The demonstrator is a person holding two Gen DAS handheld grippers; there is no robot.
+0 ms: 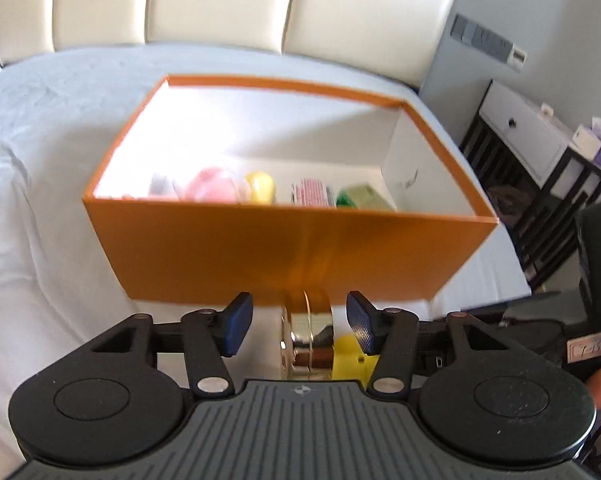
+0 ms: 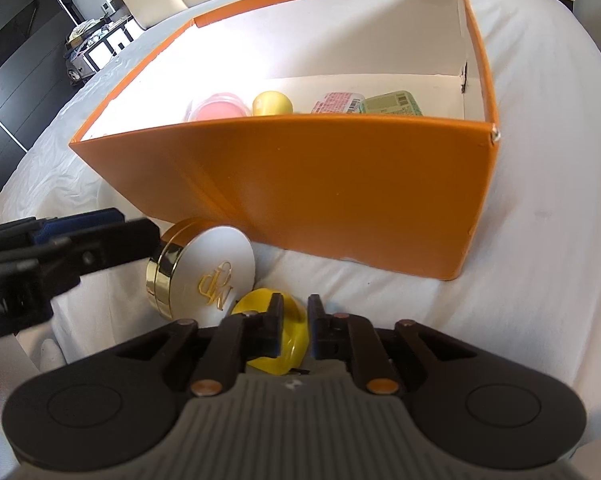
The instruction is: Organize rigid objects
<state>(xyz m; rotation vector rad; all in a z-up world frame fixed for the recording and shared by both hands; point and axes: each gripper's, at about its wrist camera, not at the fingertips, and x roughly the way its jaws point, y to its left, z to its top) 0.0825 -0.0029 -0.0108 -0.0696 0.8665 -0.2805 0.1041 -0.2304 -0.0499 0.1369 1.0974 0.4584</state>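
Gold compact (image 1: 308, 332) stands between the wide left gripper (image 1: 300, 320); right gripper (image 2: 292, 332) seemingly pinches the yellow piece (image 2: 288, 340).

box contents (image 1: 260, 188) blurred, yellow object (image 2: 280, 344) half-hidden

gold compact (image 1: 308, 328) between open gripper (image 1: 300, 320) fingers

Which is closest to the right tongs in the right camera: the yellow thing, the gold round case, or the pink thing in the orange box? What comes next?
1. Yellow piece: right between the right tongs.
2. Gold round case: just ahead on the left, tilted on its edge on the bed by the orange box.
3. Pink container: farthest, inside the box behind its front wall.
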